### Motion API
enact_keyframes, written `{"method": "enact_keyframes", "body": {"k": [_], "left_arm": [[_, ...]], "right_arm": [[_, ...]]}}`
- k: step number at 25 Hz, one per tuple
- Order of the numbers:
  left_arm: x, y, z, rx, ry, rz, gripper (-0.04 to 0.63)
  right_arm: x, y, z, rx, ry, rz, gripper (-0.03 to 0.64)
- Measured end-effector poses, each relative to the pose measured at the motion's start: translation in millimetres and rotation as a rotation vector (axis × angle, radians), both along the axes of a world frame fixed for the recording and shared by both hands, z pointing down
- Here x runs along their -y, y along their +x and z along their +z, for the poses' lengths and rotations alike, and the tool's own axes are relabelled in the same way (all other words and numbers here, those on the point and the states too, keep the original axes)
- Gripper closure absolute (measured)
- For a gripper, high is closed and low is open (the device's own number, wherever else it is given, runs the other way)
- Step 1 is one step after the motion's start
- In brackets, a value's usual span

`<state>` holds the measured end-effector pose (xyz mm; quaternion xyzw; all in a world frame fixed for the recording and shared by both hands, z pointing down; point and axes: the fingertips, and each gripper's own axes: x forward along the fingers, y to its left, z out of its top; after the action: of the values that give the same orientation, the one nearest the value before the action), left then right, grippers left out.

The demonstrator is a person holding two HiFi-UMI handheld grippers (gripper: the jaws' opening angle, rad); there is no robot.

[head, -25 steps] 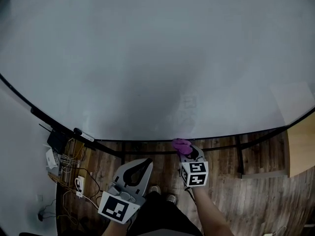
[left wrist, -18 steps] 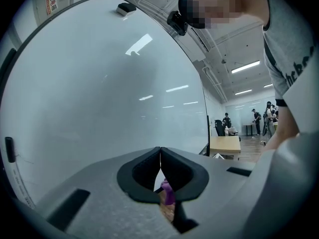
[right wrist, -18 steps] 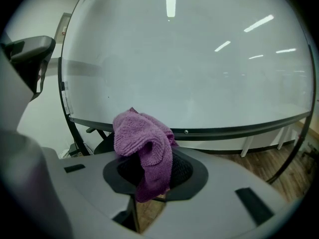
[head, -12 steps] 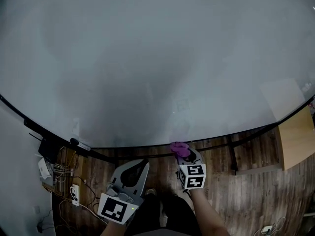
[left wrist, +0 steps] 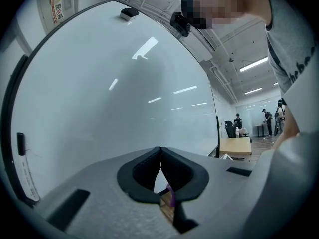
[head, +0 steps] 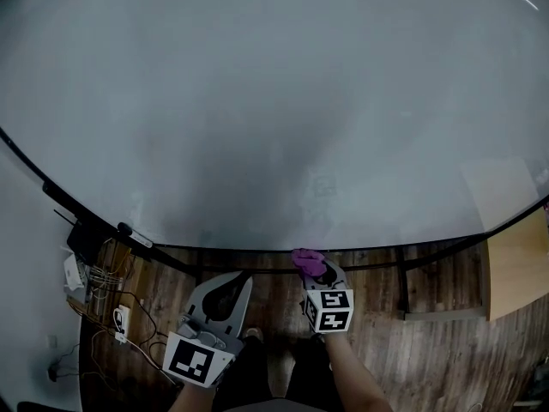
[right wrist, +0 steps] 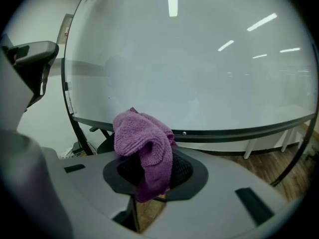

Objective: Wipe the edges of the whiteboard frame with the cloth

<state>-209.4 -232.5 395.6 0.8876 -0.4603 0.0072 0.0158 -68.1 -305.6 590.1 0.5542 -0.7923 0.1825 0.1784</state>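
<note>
Purple cloth (right wrist: 144, 143) is clamped in the closed right gripper (right wrist: 149, 176) by the bottom edge of the whiteboard frame (right wrist: 239, 133), left gripper (left wrist: 160, 169) is kept shut and empty, and most edges are judged unwiped.

The whiteboard (head: 274, 101) is smooth and glossy, with bright reflections on its surface. Its frame (right wrist: 224, 133) is dark, smooth and slightly shiny. The cloth (right wrist: 144, 143) is purple terry with a rough, loopy pile. The left gripper (left wrist: 160, 153) has a matt grey plastic body, and its fingers (left wrist: 141, 175) look like black, finely ribbed rubber. The floor (head: 429, 350) is of dark wood planks with visible grain.
</note>
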Motion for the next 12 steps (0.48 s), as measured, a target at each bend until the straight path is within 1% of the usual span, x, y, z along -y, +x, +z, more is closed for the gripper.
{"method": "enact_keyframes", "body": {"k": [3,7,12], "left_arm": [[-3.0,10.5,-1.5,-0.003,0.002,-0.039,0.578],[-8.8,30.0,-1.4,-0.002,-0.016,-0.073,0.578],[-9.5,41.9,-2.8,0.011,-0.005,-0.106,0.578]], "right_arm": [[1.5,5.6,2.1,-0.003,-0.002,-0.041,0.518],[3.3,14.1,3.2,-0.008,-0.003,-0.100,0.518],[4.6,23.4,5.1,0.001,-0.005,-0.126,0.518]]}}
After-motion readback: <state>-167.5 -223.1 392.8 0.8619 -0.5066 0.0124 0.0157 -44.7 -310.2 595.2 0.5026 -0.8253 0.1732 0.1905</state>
